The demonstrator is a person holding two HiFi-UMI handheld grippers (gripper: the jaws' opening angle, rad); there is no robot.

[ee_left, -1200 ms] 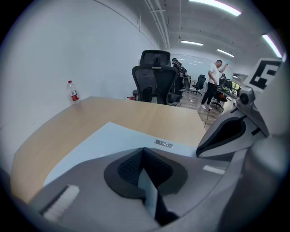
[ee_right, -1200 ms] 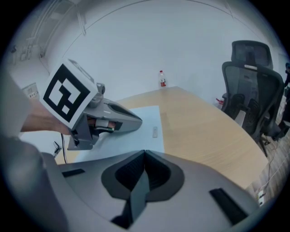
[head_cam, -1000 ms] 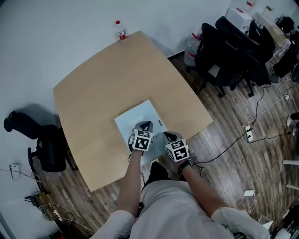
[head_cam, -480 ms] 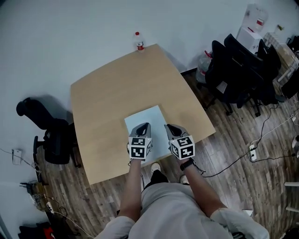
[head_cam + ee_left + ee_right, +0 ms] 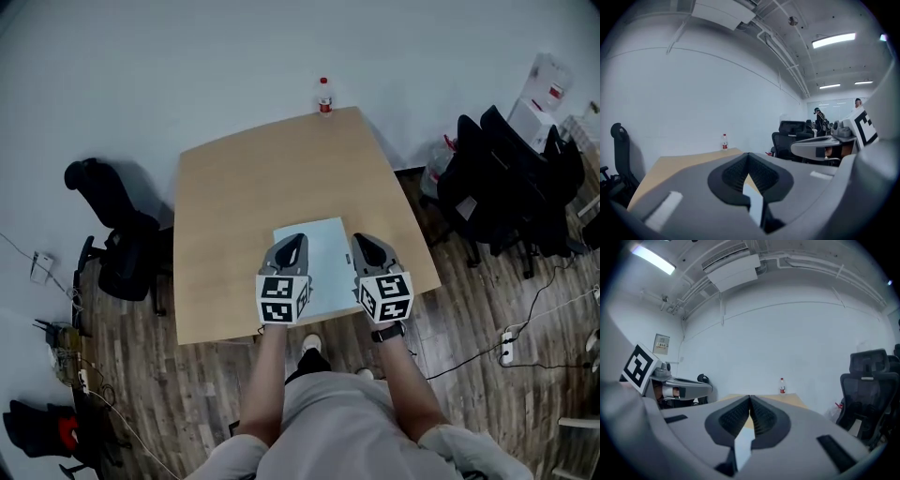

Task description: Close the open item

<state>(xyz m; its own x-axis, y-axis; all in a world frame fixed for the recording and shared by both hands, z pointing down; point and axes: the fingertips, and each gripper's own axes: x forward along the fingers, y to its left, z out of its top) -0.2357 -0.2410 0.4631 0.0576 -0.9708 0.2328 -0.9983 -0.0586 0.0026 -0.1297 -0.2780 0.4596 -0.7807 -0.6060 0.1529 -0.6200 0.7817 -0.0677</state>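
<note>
A flat pale blue rectangular item [image 5: 323,255] lies on the wooden table [image 5: 244,197] near its front edge, and it looks closed and flat. My left gripper [image 5: 292,246] hovers over the item's left edge, and my right gripper [image 5: 367,246] over its right edge. Both are held up above the table. In the left gripper view the left gripper [image 5: 748,155] has its fingertips together with nothing between them. The right gripper [image 5: 750,398] is shut the same way in its own view. A pale strip of the item shows below each pair of jaws.
A small bottle with a red label [image 5: 324,97] stands at the table's far edge, also visible as the bottle [image 5: 724,142] and the bottle [image 5: 782,386]. A black office chair [image 5: 117,234] stands to the left, several black chairs [image 5: 506,178] to the right, and cables lie on the wood floor.
Both grippers have risen toward the head camera and spread slightly apart. The head view has shifted, so the table now sits more in the middle. The pale item has not moved.
</note>
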